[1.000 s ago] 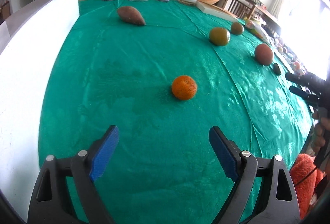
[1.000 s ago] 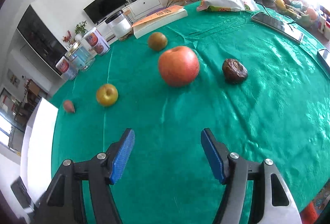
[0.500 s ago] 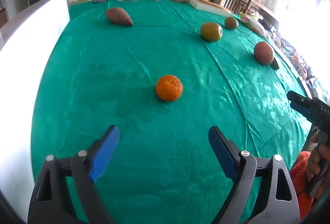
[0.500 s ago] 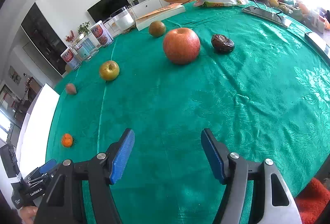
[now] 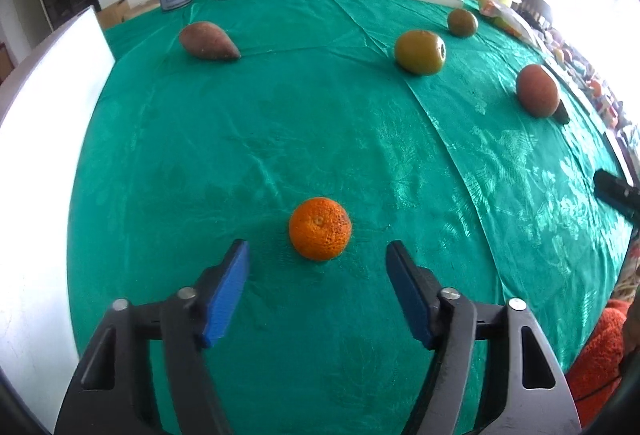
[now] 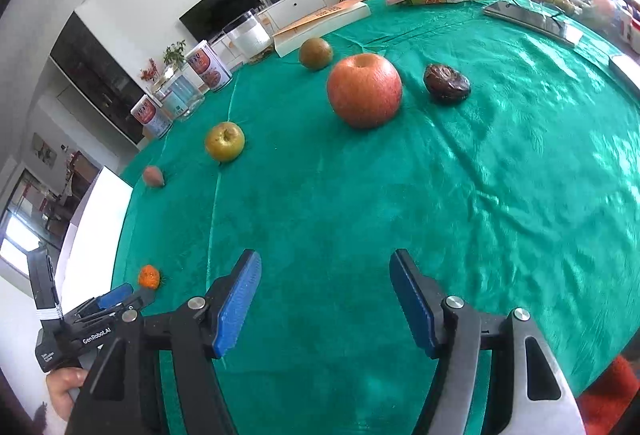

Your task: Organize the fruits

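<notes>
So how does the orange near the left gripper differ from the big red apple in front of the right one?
The orange is plainly smaller than the red apple and bright orange with pitted skin; the apple is smooth, red fading to yellow.

The orange lies just beyond the tips of the left gripper, whose jaws have just been closing, nothing between them. The apple sits well clear of the right gripper.

Both rest untouched on the green cloth.

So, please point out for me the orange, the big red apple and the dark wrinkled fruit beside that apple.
orange (image 5: 320, 229), left wrist view, middle of its bumpy peel.
big red apple (image 6: 364, 91), right wrist view, centre of its front side.
dark wrinkled fruit (image 6: 447, 82), right wrist view, middle of its upper surface.
</notes>
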`<state>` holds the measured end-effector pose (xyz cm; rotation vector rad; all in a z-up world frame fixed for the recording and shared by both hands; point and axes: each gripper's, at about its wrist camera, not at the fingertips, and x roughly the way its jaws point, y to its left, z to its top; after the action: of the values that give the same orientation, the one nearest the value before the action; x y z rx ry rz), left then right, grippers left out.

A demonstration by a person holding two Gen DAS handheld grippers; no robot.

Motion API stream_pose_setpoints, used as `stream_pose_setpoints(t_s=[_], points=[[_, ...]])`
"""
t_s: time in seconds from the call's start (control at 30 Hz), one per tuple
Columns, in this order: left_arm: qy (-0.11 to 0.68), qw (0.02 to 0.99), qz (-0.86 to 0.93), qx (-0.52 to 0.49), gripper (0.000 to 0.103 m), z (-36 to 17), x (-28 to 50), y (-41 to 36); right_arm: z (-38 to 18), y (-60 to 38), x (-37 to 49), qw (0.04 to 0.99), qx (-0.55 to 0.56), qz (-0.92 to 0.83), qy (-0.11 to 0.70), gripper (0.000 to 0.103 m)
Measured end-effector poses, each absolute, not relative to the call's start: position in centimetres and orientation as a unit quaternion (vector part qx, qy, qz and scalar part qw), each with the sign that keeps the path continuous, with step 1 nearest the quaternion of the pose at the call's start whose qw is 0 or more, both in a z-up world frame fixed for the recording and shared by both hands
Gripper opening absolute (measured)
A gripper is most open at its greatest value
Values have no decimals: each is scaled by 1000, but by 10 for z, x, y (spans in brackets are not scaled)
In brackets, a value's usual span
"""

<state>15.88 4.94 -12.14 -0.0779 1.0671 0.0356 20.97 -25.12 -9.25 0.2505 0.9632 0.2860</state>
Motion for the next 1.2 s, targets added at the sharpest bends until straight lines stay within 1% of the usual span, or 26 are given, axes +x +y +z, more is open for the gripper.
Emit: stream_pose_setpoints(t_s=[0.03, 0.1, 0.13, 0.17, 0.23, 0.3, 0.4, 0.5, 0.57, 0.7, 0.8, 0.93, 1.03, 1.2], points=[[511, 859, 20, -33, 54, -124, 162, 48, -84, -250, 226, 868, 91, 143, 466, 67], [505, 862, 31, -20, 47, -124, 167, 45, -69, -247, 264, 857, 46, 161, 488, 67], [506, 862, 30, -23, 34, -124, 169, 46, -64, -245, 284, 847, 26, 170, 502, 70], [508, 860, 33, -21, 30, -123, 171, 46, -60, -242, 303, 839, 8, 172, 516, 73], [516, 856, 28, -23, 30, -122, 175, 47, -59, -233, 337, 822, -19, 178, 541, 75], [524, 851, 24, -24, 29, -121, 178, 49, -67, -223, 365, 791, -36, 189, 580, 77], [537, 843, 20, -28, 29, -120, 181, 53, -83, -213, 391, 768, -78, 161, 615, 79], [545, 837, 19, -35, 29, -120, 185, 57, -101, -211, 406, 741, -101, 145, 647, 77], [549, 835, 19, -36, 29, -120, 186, 59, -111, -211, 411, 730, -109, 138, 660, 69], [555, 831, 15, -38, 28, -120, 189, 60, -116, -214, 411, 729, -105, 138, 662, 68], [559, 827, 0, -57, 28, -113, 189, 64, -107, -219, 398, 734, -66, 153, 659, 68], [549, 833, -15, -72, 28, -89, 180, 71, -70, -214, 358, 749, -21, 192, 633, 68], [548, 834, -22, -66, 28, -82, 162, 77, -53, -191, 312, 750, -56, 220, 622, 68], [570, 820, -9, -56, 28, -108, 129, 84, -81, -141, 228, 718, -122, 267, 632, 68]])
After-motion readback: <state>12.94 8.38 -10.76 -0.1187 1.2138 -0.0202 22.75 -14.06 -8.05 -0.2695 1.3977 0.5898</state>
